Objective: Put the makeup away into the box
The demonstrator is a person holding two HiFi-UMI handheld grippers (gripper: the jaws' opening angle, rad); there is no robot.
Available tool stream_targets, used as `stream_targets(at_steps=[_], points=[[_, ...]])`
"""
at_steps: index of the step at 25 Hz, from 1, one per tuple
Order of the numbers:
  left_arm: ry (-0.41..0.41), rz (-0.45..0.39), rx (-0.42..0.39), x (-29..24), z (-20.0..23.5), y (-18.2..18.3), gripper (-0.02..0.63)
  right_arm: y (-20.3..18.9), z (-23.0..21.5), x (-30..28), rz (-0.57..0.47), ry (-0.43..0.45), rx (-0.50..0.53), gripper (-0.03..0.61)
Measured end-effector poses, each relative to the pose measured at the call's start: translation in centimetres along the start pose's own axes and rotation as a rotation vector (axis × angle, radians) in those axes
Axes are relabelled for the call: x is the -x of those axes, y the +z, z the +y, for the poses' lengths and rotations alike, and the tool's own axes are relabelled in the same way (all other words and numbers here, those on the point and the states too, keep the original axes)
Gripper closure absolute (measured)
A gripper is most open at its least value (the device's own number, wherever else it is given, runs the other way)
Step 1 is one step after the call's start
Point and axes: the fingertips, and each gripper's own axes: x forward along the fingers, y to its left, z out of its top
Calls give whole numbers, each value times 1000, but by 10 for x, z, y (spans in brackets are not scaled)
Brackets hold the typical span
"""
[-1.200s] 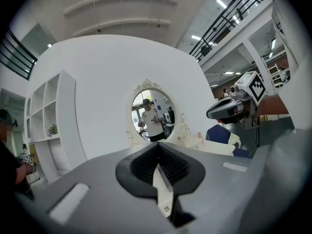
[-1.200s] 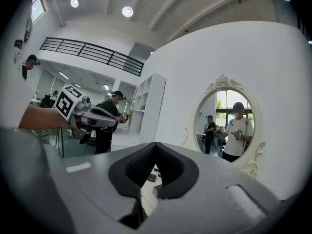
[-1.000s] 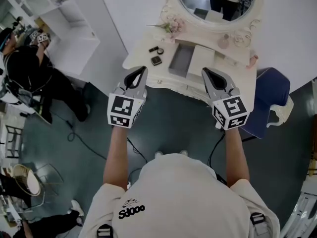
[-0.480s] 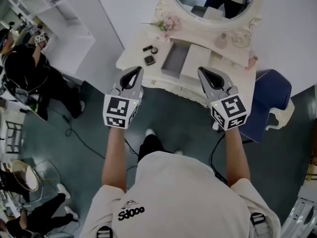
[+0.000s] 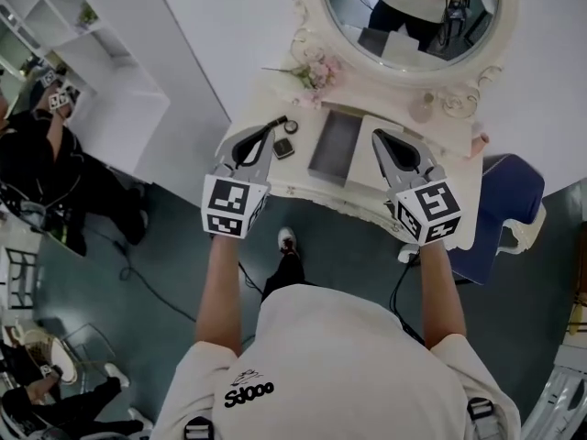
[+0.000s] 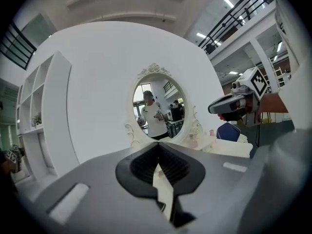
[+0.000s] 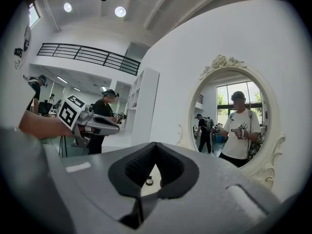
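Note:
On the white dressing table [image 5: 275,177] lies an open grey box [image 5: 332,147] with its white lid [image 5: 374,141] beside it. Left of the box sit a black square compact [image 5: 283,148], a small round pot [image 5: 291,126] and a thin black stick [image 5: 273,124]. My left gripper [image 5: 265,129] [image 6: 157,144] is over the table's front left part, its tip close to the stick and compact, shut and empty. Shut and empty too, my right gripper [image 5: 378,134] [image 7: 155,144] hangs over the lid's front edge. The round pot [image 7: 148,181] shows through its jaw gap.
An oval mirror [image 5: 413,12] stands at the back of the table, with pink flowers [image 5: 316,70] at its left and a small bottle [image 5: 423,106] below it. A blue chair [image 5: 509,186] is at the right. A white shelf unit [image 5: 101,53] and a person in black [image 5: 37,154] are at the left.
Both grippers have moved forward from the floor side to over the table's front edge. The person has stepped closer to the table. Both jaws stayed shut.

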Motion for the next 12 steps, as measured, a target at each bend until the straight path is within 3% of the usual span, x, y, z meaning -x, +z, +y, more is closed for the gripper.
stream_targets(at_steps=[6, 12], points=[[-49, -34, -20, -54, 67, 13, 595, 26, -24, -73, -8, -47, -15, 577], [-85, -36, -10, -94, 120, 3, 595, 33, -40, -135, 3, -80, -27, 577]])
